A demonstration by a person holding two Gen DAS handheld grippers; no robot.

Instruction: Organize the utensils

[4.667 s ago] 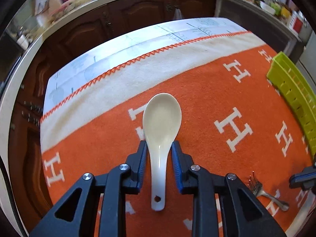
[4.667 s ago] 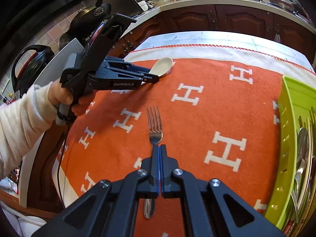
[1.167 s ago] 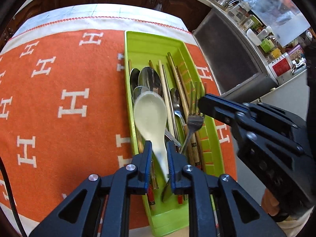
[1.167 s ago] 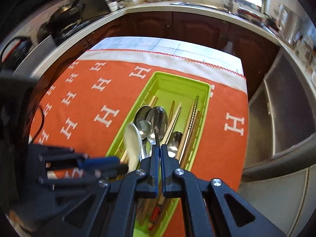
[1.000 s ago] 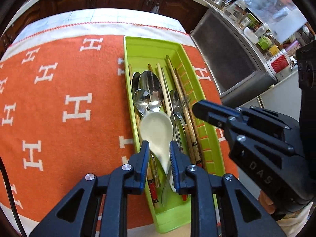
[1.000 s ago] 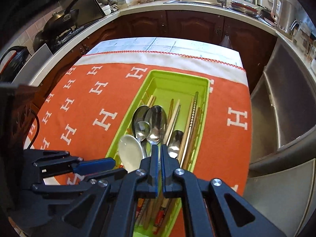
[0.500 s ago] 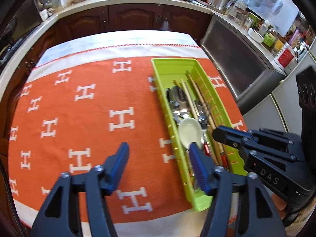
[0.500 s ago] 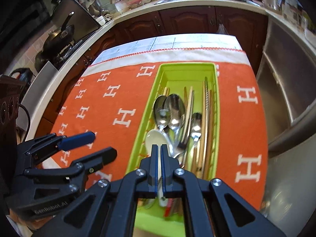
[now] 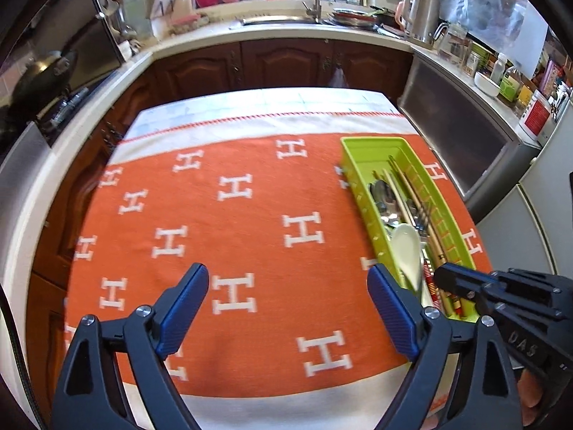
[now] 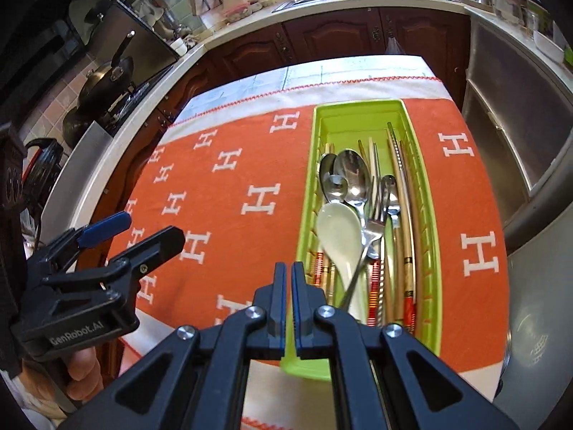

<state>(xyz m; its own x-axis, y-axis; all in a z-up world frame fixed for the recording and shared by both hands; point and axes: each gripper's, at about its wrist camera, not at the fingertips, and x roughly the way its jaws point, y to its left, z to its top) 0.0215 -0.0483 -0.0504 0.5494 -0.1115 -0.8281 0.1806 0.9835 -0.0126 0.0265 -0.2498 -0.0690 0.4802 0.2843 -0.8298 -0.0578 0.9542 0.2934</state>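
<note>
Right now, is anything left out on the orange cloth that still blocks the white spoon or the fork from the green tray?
Nothing visible does. The white ceramic spoon and the fork already lie inside the green tray, on the metal spoons and chopsticks. The left gripper is open, holding nothing.

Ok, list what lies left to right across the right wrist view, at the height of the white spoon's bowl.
Left gripper → orange cloth → tray's near wall → white spoon → fork → chopsticks → more orange cloth.
</note>
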